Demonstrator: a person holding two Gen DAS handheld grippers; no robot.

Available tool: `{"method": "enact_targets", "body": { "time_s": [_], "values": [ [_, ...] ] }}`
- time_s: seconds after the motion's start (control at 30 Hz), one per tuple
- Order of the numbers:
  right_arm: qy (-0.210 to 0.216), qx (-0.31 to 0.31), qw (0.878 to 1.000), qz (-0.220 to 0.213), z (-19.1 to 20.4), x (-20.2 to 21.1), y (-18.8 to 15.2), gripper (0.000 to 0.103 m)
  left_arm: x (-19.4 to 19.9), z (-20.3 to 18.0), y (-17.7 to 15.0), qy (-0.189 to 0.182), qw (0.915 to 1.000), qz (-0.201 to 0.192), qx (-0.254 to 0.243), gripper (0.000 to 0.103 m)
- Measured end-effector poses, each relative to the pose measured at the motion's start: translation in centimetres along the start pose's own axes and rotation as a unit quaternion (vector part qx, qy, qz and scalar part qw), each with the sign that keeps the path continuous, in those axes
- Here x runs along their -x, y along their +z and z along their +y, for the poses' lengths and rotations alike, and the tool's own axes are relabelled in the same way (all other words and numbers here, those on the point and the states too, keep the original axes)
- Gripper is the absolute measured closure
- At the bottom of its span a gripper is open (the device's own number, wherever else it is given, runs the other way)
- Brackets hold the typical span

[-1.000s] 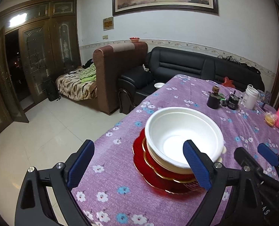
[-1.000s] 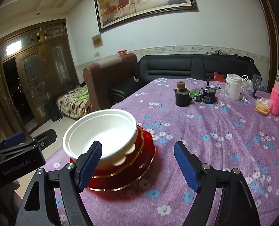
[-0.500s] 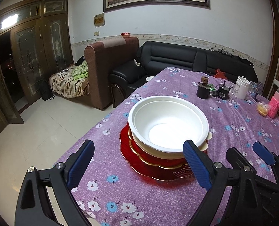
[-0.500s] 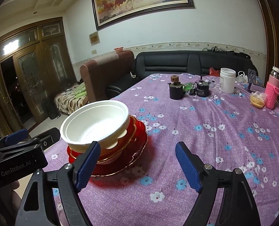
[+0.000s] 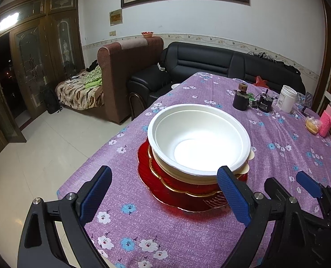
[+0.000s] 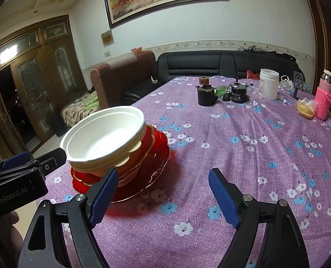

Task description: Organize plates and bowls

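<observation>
Stacked bowls (image 6: 103, 140) ahead-left of right gripper (image 6: 163, 196) (jaws wide, empty)

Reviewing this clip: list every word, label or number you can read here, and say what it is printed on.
"GenRobot.AI": on the black body of the left gripper, seen from the right wrist view.
White jar: label too small to read.
Black pot: white print, blurred.
Yellow wall notice: unreadable.
</observation>
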State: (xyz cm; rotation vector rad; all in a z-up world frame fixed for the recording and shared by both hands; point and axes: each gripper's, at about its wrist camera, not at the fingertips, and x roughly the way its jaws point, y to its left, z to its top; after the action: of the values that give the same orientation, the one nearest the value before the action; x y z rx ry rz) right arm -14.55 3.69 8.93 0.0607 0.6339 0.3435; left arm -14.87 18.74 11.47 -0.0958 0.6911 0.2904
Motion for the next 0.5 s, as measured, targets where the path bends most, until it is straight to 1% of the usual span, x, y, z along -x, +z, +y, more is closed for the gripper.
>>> {"method": "enact_targets", "body": {
  "time_s": [0.5],
  "values": [
    [0.001,0.007,1.000,0.022,0.7,-1.4,-0.5,0.016,-1.1,0.5,-0.2,-0.007,0.9998,0.017,0.007,0.008]
  ]
}}
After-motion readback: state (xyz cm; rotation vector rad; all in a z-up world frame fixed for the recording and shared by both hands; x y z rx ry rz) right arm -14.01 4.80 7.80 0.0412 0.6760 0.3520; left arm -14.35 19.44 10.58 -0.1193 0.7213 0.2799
